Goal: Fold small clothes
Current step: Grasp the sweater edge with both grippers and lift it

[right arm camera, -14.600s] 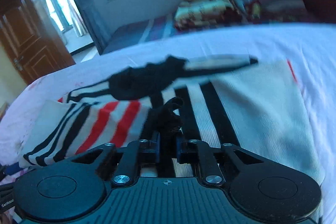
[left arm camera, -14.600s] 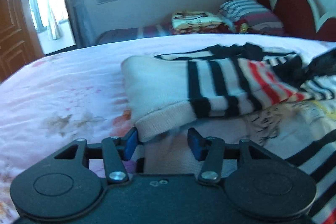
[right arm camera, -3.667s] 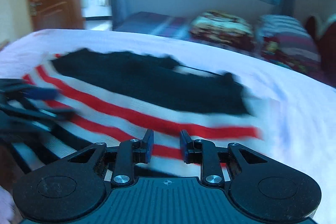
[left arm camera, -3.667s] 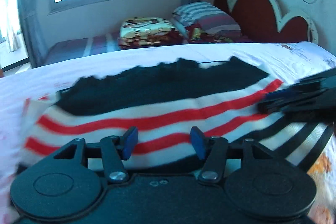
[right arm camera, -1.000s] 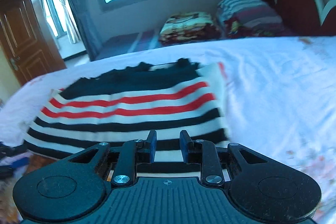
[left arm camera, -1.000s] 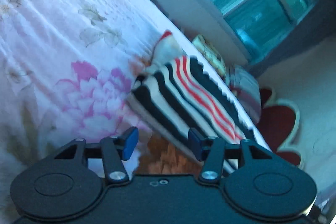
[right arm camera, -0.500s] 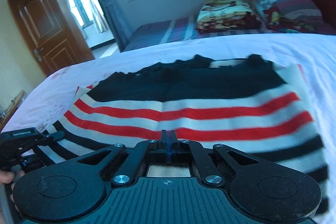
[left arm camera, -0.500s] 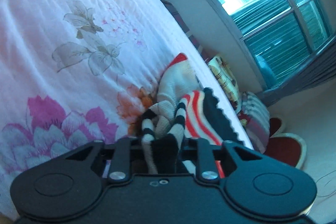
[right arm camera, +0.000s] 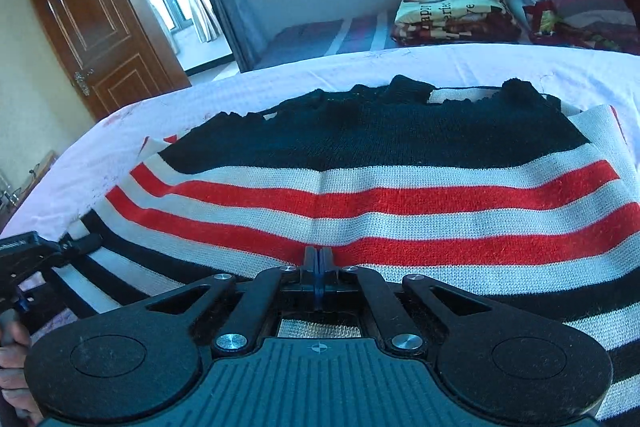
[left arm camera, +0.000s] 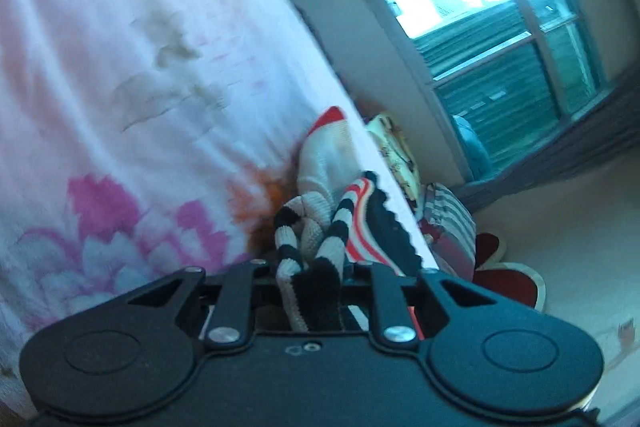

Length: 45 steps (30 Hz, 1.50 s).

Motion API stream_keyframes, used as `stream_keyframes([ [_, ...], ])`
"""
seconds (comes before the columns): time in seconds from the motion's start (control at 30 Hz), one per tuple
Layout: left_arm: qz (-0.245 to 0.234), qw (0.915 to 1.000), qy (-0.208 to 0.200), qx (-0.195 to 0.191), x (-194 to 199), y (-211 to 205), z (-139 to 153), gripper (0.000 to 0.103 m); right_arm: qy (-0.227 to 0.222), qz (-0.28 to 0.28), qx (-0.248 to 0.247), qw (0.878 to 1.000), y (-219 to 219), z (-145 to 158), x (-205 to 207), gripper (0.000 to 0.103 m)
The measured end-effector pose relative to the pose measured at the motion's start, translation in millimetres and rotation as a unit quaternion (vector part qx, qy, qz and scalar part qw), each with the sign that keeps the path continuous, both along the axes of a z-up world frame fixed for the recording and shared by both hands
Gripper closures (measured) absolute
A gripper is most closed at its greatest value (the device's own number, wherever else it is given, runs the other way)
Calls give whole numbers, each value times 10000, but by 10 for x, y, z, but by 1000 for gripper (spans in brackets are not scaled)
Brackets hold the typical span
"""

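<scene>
The left tool (left arm camera: 310,269) clamps a bunched corner of the striped sweater (right arm camera: 400,195). The right tool (right arm camera: 318,259) is pinched tight on the sweater's near edge. Beyond both, the sweater lies on the bed (left arm camera: 120,67), with bare sheet all around.

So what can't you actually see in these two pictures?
- Left wrist view: the left claw tips, buried in bunched striped sweater; most of the sweater is hidden behind that bunch.
- Left wrist view: the flowered bedsheet pattern, blurred.
- Right wrist view: the sweater's near hem, hidden by the right claw body; whether it pinches fabric is unclear.
</scene>
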<state>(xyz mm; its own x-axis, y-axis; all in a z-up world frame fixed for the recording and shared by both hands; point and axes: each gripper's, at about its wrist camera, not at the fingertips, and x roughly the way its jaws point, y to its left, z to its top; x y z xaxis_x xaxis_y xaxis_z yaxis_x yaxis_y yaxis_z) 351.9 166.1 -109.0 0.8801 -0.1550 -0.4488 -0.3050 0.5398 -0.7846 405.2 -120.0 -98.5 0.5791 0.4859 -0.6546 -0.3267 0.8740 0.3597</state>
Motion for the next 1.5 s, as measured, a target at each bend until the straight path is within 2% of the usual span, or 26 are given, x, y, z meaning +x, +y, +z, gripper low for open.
stream_keyframes([
  [0.2,-582,9957,-625,359,94,-273,526,86,12,-94,140,9999,-26,-5,3,103],
  [0.37,-1367,9834,-804,878,307,-900,993,86,75,-348,537,9979,-177,19,-15,103],
  [0.47,-1939,9693,-738,1321,520,-1417,1179,86,-38,-1032,922,9904,-578,126,-125,103],
  [0.53,-2382,9558,-660,1593,642,-1799,1198,86,-84,-1497,1123,9823,-951,185,-220,103],
  [0.67,-3094,9329,-298,1818,837,-2564,963,85,-53,-2258,1474,9629,-1737,254,-409,103],
  [0.73,-3486,9160,59,1985,948,-2954,753,77,-62,-2547,1521,9550,-2049,298,-507,103],
  [0.77,-3669,9041,248,2176,971,-3141,643,70,-19,-2636,1597,9513,-2178,306,-543,103],
  [0.8,-3791,8957,398,2291,945,-3242,564,61,43,-2707,1692,9477,-2285,324,-569,89],
  [0.83,-3918,8906,302,2289,875,-3288,589,55,86,-2763,1763,9447,-2366,342,-599,52],
  [0.87,-4030,8878,43,2223,783,-3238,673,45,62,-2782,1820,9431,-2414,380,-634,31],
  [0.93,-3876,8927,-340,2271,556,-3023,847,43,-26,-2557,1955,9468,-2430,463,-688,32],
  [0.97,-3709,8992,-360,2294,503,-2862,914,45,35,-2438,1995,9491,-2403,484,-689,35],
  [1.03,-3183,9182,-420,2319,402,-2458,996,45,109,-2210,2123,9518,-2300,496,-687,42],
  [1.07,-2896,9256,-384,2406,376,-2247,1001,45,174,-2121,2207,9518,-2219,478,-641,42],
  [1.13,-2527,9354,-64,2472,434,-1928,946,46,386,-1997,2389,9495,-2104,410,-578,42],
  [1.2,-2421,9446,173,2207,474,-1735,840,47,627,-1904,2515,9469,-1965,300,-530,42],
  [1.4,-2378,9483,525,2034,345,-1621,604,46,1337,-1662,2974,9306,-1754,36,-350,42],
  [1.5,-2325,9499,508,2025,353,-1618,611,47,1444,-1691,2905,9307,-1698,18,-238,42],
])
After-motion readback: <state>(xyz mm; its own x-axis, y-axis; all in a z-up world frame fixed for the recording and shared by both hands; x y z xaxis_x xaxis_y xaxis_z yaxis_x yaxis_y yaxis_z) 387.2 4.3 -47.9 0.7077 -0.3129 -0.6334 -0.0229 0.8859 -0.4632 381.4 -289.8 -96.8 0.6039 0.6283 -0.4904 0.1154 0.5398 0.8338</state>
